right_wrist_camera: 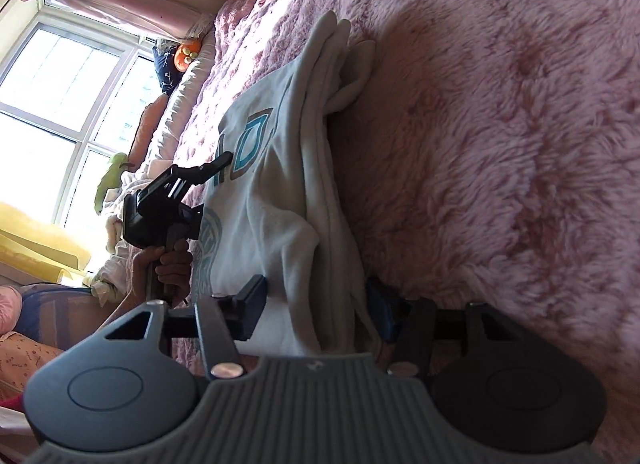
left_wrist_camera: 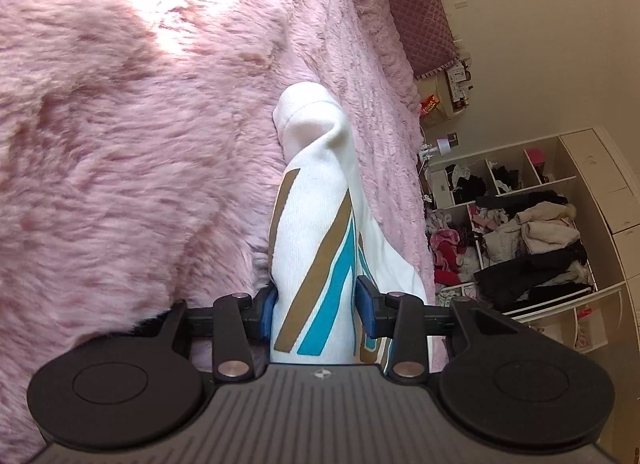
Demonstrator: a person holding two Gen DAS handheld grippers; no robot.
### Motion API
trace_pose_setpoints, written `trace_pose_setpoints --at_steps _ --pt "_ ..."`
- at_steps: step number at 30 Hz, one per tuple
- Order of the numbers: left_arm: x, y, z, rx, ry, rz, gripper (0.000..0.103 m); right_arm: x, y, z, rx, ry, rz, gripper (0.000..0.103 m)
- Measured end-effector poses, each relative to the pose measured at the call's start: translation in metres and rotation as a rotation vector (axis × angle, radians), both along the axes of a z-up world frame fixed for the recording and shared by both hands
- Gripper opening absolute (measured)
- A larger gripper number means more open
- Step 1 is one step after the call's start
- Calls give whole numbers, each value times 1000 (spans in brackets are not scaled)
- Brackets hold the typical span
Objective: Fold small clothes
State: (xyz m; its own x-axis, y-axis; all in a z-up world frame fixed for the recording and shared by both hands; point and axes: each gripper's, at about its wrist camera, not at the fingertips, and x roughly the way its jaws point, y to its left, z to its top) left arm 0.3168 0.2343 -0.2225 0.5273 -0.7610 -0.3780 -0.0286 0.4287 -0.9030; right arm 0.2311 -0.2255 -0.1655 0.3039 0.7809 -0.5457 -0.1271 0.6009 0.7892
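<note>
A small white garment (left_wrist_camera: 316,223) with brown and teal stripes lies on a fluffy pink blanket (left_wrist_camera: 140,143). My left gripper (left_wrist_camera: 316,304) is shut on a bunched fold of it, the cloth filling the gap between the blue pads. In the right wrist view the same white garment (right_wrist_camera: 280,183) lies folded in layers on the blanket (right_wrist_camera: 500,143). My right gripper (right_wrist_camera: 320,304) has its jaws around the layered edge, pads touching the cloth. The left gripper (right_wrist_camera: 216,165) and the hand holding it show at the left of that view.
The blanket covers a bed with a quilted pink headboard (left_wrist_camera: 412,3). Open shelves (left_wrist_camera: 520,244) full of clothes stand beside the bed. A window (right_wrist_camera: 60,103), pillows and soft toys (right_wrist_camera: 186,55) lie along the bed's other side.
</note>
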Motion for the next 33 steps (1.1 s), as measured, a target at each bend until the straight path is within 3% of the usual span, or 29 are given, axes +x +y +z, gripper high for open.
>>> trace_pose_setpoints --at_steps 2,5,8,11,13,15,19,23,26,29,33 --pt "7 2 2 -2 -15 32 44 0 0 1 -44 -3 16 29" --pt "21 7 3 -31 -30 92 49 1 -6 -1 -17 17 19 25" --pt "35 5 7 -13 -63 133 47 0 -7 -1 -13 21 13 23" --pt "34 -7 36 96 -232 162 23 1 -8 1 -27 18 10 17" --pt "21 -19 58 155 -396 134 19 -1 -9 6 -1 17 13 14" --pt "10 -33 70 264 -479 101 14 -1 -11 10 26 14 17 14" --pt "17 -31 51 403 -324 150 14 0 -8 -9 -30 57 12 13" --pt "3 -20 51 452 -264 204 29 -4 -13 -17 14 87 -41 16" --pt "-17 0 77 460 -264 259 30 -15 -23 -6 16 72 -73 32" --pt "-47 9 107 415 -295 248 31 -34 -28 21 -64 -32 -114 36" --pt "-116 -15 142 459 -352 145 53 -56 -13 65 -118 -232 -136 44"
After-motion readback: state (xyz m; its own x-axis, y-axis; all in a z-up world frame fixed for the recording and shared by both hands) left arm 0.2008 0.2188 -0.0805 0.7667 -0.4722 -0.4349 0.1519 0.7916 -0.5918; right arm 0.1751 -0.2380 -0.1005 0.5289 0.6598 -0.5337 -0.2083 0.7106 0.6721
